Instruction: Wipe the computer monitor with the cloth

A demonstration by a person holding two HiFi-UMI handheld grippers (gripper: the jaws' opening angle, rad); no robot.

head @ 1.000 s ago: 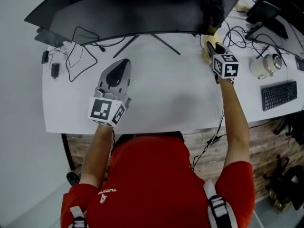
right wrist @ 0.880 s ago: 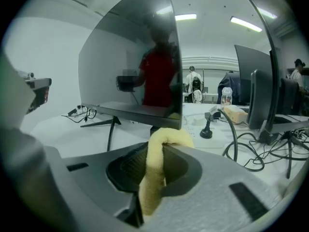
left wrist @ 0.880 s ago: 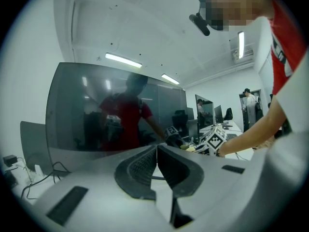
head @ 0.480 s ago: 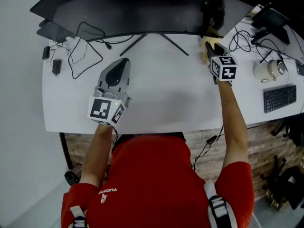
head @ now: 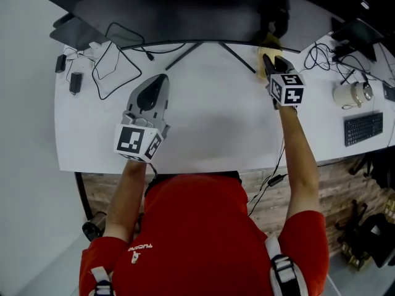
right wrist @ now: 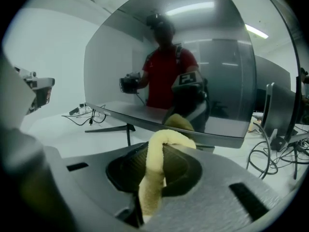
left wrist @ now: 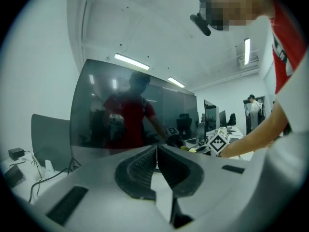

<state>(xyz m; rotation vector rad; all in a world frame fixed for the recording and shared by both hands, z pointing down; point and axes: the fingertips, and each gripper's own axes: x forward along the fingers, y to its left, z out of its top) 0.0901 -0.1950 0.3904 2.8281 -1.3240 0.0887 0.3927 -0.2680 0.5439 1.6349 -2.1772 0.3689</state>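
Right gripper view: cloth (right wrist: 151, 180) pinched in right hand-held gripper (right wrist: 163, 153); monitor (right wrist: 203, 71) just beyond.

Place: we take this for an open-plan office;
Desk: a long white desk (head: 203, 122) carries a wide curved monitor (head: 185, 11), with loose cables (head: 111, 66) trailing beside its stand;
Next seat: to the right on the same desk we see a black keyboard (head: 363, 127) and a second screen (head: 353, 31);
Room beyond: the left gripper view shows us further monitors (left wrist: 208, 116) in a row, a strip light (left wrist: 246, 51) on a white ceiling, and a person (left wrist: 252, 111) standing far back;
Floor: wood-patterned floor (head: 336, 177) below the desk edge
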